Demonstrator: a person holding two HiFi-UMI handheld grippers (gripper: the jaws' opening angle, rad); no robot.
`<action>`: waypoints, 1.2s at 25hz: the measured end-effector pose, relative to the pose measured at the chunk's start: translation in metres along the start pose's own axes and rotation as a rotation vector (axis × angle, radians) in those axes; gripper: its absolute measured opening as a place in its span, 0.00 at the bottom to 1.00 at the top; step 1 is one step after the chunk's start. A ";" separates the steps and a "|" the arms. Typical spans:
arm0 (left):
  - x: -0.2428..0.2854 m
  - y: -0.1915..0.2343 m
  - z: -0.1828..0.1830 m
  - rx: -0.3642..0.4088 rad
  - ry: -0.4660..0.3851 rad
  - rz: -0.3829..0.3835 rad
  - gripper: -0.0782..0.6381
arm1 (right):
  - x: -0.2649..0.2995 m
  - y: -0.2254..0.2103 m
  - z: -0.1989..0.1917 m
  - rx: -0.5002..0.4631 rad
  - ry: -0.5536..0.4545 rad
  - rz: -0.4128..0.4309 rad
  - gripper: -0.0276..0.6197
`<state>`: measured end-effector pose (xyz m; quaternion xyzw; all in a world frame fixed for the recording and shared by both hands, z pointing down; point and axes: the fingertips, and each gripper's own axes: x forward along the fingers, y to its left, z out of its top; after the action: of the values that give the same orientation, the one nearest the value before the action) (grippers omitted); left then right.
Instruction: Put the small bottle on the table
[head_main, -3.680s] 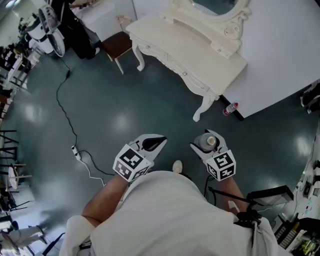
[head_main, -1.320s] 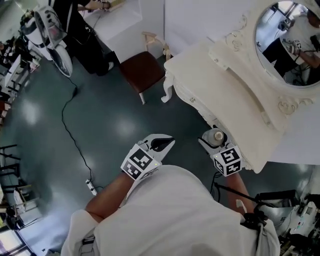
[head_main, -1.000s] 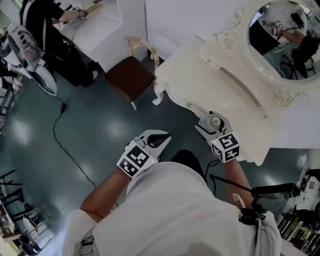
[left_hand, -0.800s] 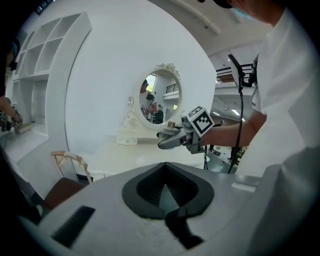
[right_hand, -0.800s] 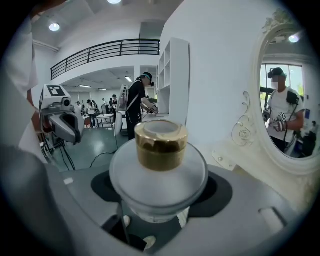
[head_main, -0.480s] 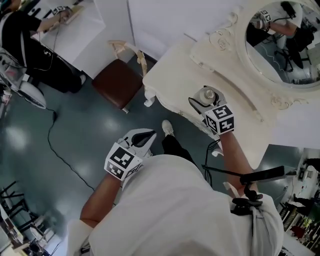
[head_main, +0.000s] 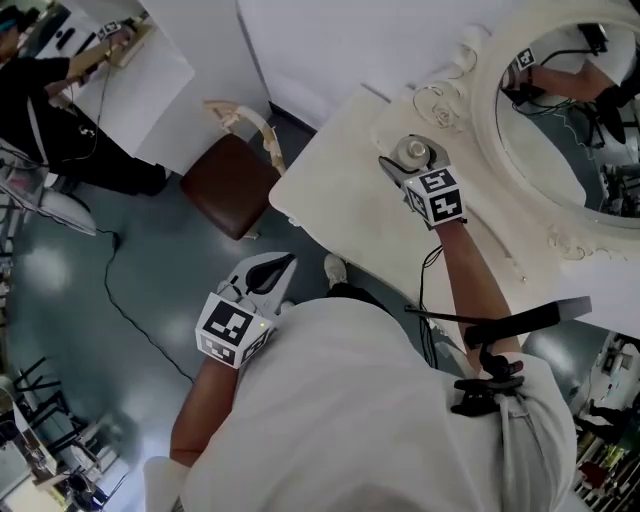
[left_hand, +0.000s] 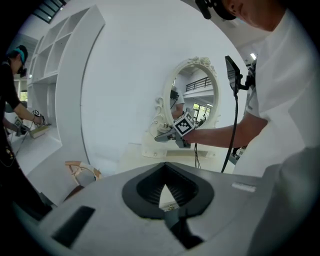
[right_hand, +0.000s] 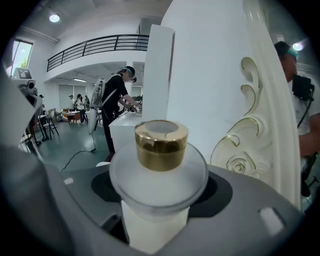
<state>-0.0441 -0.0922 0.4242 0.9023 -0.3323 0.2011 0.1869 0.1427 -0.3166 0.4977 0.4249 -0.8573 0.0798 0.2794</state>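
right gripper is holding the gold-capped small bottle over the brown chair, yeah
Not over the chair. The right gripper holds the gold-capped small bottle over the white dressing table, close to its mirror. The head view shows this; the brown chair stands apart, on the floor beside the table.

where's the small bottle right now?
Head view, right side: the frosted small bottle with a gold cap is clamped in the right gripper over the cream dressing table, beside the mirror's carved frame.

Right gripper (head_main: 411, 160) outstretched, jaws on small bottle (right_hand: 161, 145); left gripper (head_main: 283, 265) low, jaws together.
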 end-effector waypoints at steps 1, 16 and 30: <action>0.006 0.004 0.005 -0.004 0.002 0.015 0.11 | 0.010 -0.012 -0.001 0.004 0.001 -0.002 0.57; 0.045 0.047 0.023 -0.065 0.080 0.146 0.11 | 0.105 -0.087 -0.030 0.034 0.044 -0.002 0.57; 0.055 0.061 0.027 -0.092 0.094 0.167 0.11 | 0.129 -0.097 -0.032 0.046 0.046 0.005 0.57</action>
<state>-0.0408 -0.1766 0.4406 0.8514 -0.4061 0.2428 0.2263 0.1683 -0.4536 0.5851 0.4271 -0.8497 0.1099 0.2890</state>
